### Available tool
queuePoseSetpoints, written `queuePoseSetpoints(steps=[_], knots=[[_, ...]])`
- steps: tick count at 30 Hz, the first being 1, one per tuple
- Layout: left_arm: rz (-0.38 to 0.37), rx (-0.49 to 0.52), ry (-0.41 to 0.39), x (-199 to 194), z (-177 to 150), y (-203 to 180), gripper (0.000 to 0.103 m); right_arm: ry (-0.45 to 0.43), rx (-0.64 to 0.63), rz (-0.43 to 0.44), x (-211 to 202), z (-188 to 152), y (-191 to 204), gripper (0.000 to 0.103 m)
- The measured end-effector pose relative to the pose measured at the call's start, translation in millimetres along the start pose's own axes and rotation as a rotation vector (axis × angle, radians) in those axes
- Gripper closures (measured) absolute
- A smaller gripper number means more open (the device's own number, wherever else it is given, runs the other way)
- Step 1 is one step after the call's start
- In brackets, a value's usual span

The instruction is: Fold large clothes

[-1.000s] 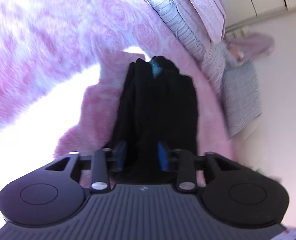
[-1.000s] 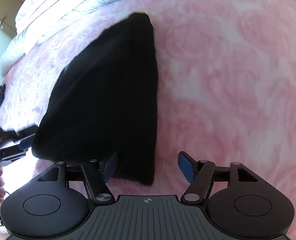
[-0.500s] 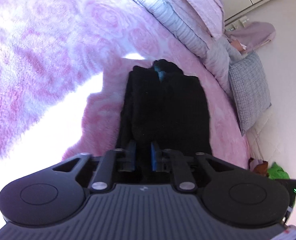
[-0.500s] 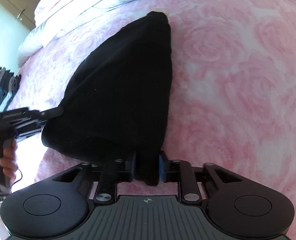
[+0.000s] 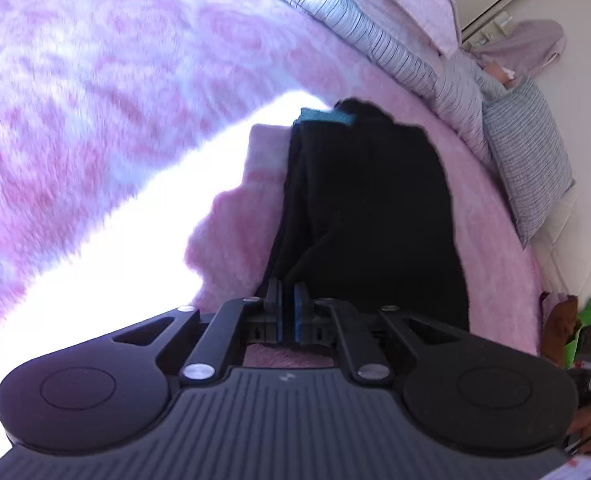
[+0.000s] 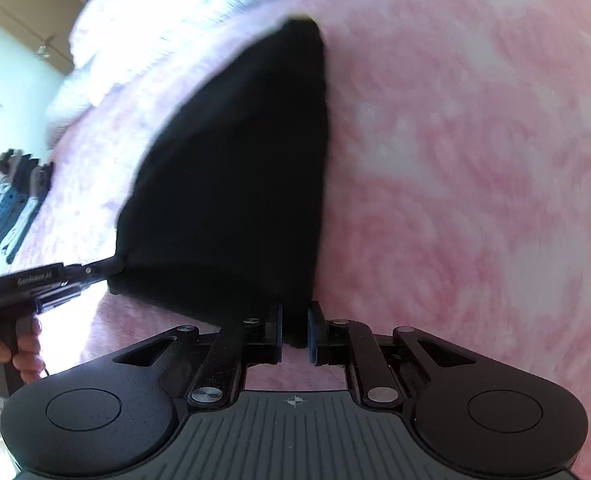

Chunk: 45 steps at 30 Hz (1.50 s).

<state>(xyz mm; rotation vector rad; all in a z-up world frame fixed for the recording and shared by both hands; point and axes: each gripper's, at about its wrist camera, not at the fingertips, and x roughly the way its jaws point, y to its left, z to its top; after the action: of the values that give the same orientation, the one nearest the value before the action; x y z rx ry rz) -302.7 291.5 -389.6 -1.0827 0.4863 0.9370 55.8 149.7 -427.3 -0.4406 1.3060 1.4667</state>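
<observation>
A black garment (image 6: pixel 239 184), soft and matte with no visible pattern, lies on a fluffy pink blanket (image 6: pixel 455 160) printed with pale rose swirls; it is folded into a long, roughly wedge-shaped slab that narrows toward its far end. In the left wrist view a strip of teal fabric (image 5: pixel 323 117) shows at that far end, and the layered edges of the cloth run as dark ridges down its left side. The left gripper (image 5: pixel 287 312) has just been closing, and its blue-padded jaws now pinch the near corner of the garment, with only a thin fold between them. The right gripper (image 6: pixel 295 326) has likewise just been closing and is clamped on the other near corner, a thicker bunch of black cloth filling the gap between its pads. A hand (image 6: pixel 3 356) grasps the handle of the left gripper at the left edge of the right wrist view. Beyond the blanket sit a striped quilt (image 5: pixel 375 32) and a checked grey pillow (image 5: pixel 531 160).
</observation>
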Motion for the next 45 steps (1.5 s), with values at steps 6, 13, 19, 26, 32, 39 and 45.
queuePoseSetpoints(steps=[6,13,19,26,32,39,45], knots=[[0.105,-0.053,-0.054,-17.6,-11.4,-19.4,0.074,0.065,-0.015,-0.032,-3.5,12.9,8.6,0.054],[-0.138,-0.586,-0.066,-32.3,-62.3,-6.8,0.053,0.066,0.121,-0.035,-31.6,6.4,-25.2,0.051],[-0.206,-0.695,-0.111,25.7,-74.8,-23.8,0.054,0.054,0.155,-0.075,-38.3,11.2,-45.2,0.051],[-0.125,-0.624,-0.189,31.4,-63.5,-34.0,0.085,0.032,0.174,-0.072,-45.8,24.9,-63.9,0.051],[-0.024,-0.404,-0.169,-31.5,-23.3,-14.3,0.097,0.059,0.108,-0.043,-50.5,43.1,-76.5,0.051],[0.059,-0.28,-0.091,-45.5,9.8,17.8,0.096,0.1,-0.08,0.121,-8.9,117.1,-59.9,0.032],[-0.032,-0.469,-0.145,-46.4,-15.3,26.8,0.074,0.059,-0.325,0.251,31.9,212.3,-18.1,0.02]])
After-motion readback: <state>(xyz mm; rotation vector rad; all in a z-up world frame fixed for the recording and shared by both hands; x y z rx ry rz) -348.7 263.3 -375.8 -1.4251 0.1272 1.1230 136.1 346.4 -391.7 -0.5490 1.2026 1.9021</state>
